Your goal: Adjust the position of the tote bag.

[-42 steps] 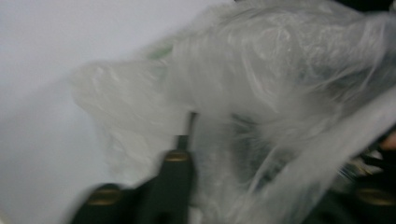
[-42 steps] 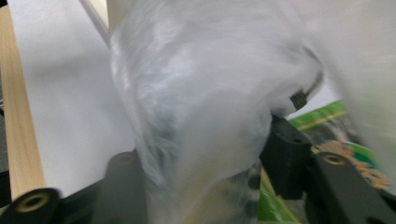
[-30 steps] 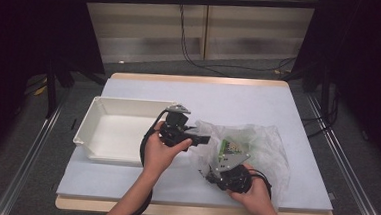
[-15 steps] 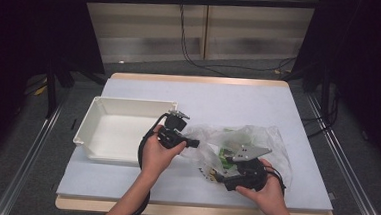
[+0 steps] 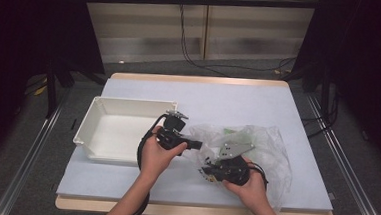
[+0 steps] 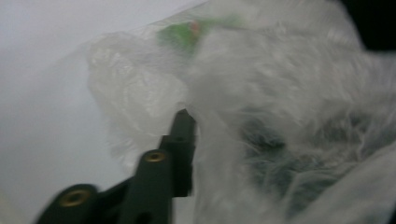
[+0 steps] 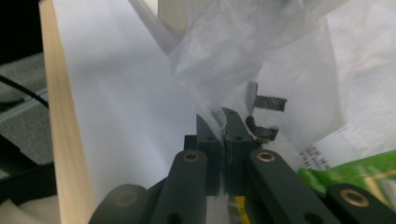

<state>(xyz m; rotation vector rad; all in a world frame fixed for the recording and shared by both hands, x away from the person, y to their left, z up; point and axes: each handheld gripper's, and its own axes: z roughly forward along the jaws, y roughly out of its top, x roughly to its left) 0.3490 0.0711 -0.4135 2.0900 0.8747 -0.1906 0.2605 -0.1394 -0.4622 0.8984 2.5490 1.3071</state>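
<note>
Nearest, along the pale wooden front edge (image 5: 122,207) of the light blue-grey worktop (image 5: 238,105): two forearms coming in from below, two black hand-held tongs. Right tongs (image 5: 208,172) low by the front edge, jaws pressed together on a fold of the crumpled clear plastic bag (image 5: 271,152); in the right gripper view, right tongs (image 7: 223,122) pinching the film of the clear bag (image 7: 243,51) just past the wooden edge (image 7: 65,140), having just been closing. Left tongs (image 5: 196,144) a little farther in, at the bag's left rim; in the left gripper view, one dark jaw against the bag (image 6: 261,93), picture blurred, jaws having just been opening, cannot tell whether spread or gripping.

Bag lying on the right half of the worktop, right side near the right edge; inside, one grey metal bracket-like plate (image 5: 234,146) and green printed packaging (image 7: 355,175), further contents unclear.

Left of the left hand: one shallow white rectangular plastic tray (image 5: 91,126), near the left edge. Beyond, bare worktop surface to the far edge, open for moving. One black cable (image 5: 192,47) hanging at the back wall.
</note>
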